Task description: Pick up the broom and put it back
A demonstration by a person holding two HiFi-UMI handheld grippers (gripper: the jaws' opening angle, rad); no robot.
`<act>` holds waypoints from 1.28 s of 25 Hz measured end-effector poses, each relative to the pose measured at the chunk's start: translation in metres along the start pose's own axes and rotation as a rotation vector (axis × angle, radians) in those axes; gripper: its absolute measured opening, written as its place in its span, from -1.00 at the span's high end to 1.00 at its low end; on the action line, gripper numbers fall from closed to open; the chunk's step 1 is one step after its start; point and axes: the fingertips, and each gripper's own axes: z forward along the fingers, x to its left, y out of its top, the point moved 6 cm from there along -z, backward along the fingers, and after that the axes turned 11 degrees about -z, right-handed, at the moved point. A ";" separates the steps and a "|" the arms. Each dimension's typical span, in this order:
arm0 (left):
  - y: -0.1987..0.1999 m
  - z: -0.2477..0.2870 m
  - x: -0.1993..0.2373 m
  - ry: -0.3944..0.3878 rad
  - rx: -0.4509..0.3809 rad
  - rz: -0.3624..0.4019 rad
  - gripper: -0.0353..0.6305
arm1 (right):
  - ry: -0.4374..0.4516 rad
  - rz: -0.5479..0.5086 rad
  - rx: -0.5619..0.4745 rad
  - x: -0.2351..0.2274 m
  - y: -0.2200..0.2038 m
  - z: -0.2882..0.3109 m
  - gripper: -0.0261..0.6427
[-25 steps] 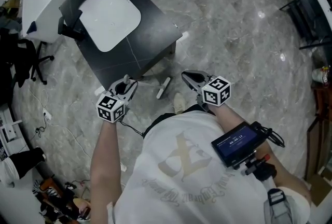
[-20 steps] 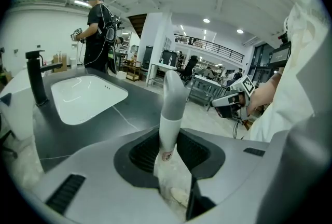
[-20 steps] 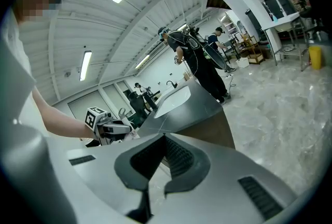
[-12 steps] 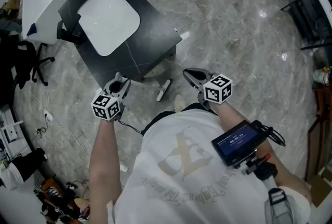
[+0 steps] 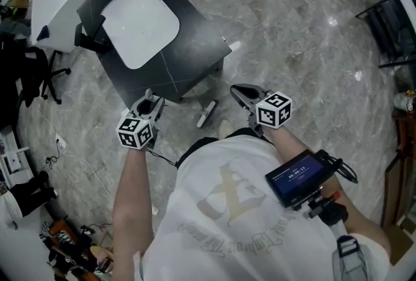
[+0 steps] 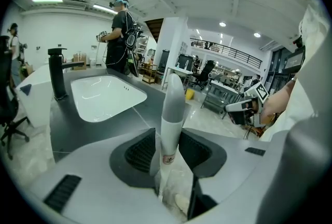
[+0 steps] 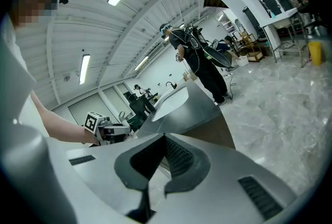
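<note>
The broom shows only as its handle (image 6: 172,109), a white shaft with a grey upper end that stands upright. It runs between the jaws of my left gripper (image 6: 167,136), which are opening; ribbed pad shows bare on the right of the shaft, so the pads do not press it. In the head view the left gripper (image 5: 150,102) sits at the near corner of the dark counter (image 5: 188,52), and the handle is hard to make out there. My right gripper (image 5: 238,92) (image 7: 165,138) hovers over the floor to the right, jaws together and empty.
The dark counter holds a white sink basin (image 5: 140,23) with a black tap (image 6: 56,72). A white foot (image 5: 206,112) of the counter's stand lies on the marble floor between the grippers. A person (image 6: 120,36) stands beyond the counter. Chairs and cables crowd the left edge.
My left gripper has shifted left and slightly nearer to my body along the counter's corner. The right gripper has hardly moved.
</note>
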 end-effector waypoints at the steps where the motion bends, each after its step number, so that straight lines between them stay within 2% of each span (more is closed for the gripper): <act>1: 0.001 -0.001 0.000 0.006 -0.011 -0.008 0.49 | 0.002 -0.001 0.002 0.001 0.000 0.000 0.88; 6: 0.009 -0.010 -0.001 0.024 -0.059 -0.023 0.29 | 0.022 -0.004 0.010 0.004 0.001 0.005 0.88; 13: 0.006 -0.023 0.005 0.081 -0.111 -0.096 0.25 | 0.065 0.009 0.008 0.012 0.005 0.012 0.88; 17: 0.008 -0.024 0.008 0.129 -0.125 -0.096 0.25 | 0.083 -0.014 0.014 0.017 0.007 0.014 0.88; 22: -0.002 -0.044 0.014 0.232 -0.175 -0.159 0.25 | 0.090 -0.012 0.015 0.033 -0.004 0.011 0.88; 25: -0.008 -0.049 0.019 0.325 -0.148 -0.176 0.25 | 0.091 -0.013 0.017 0.039 -0.006 0.009 0.88; 27: -0.010 -0.047 0.023 0.381 -0.130 -0.177 0.32 | 0.089 -0.009 0.015 0.038 -0.007 0.009 0.88; 28: -0.010 -0.046 0.023 0.385 -0.136 -0.175 0.56 | 0.088 -0.006 0.015 0.037 -0.008 0.009 0.88; 29: -0.010 -0.046 0.022 0.373 -0.143 -0.172 0.66 | 0.086 -0.002 0.015 0.037 -0.009 0.008 0.87; 32: -0.011 -0.048 0.010 0.306 -0.147 -0.136 0.67 | 0.075 0.008 0.013 0.040 -0.014 0.001 0.88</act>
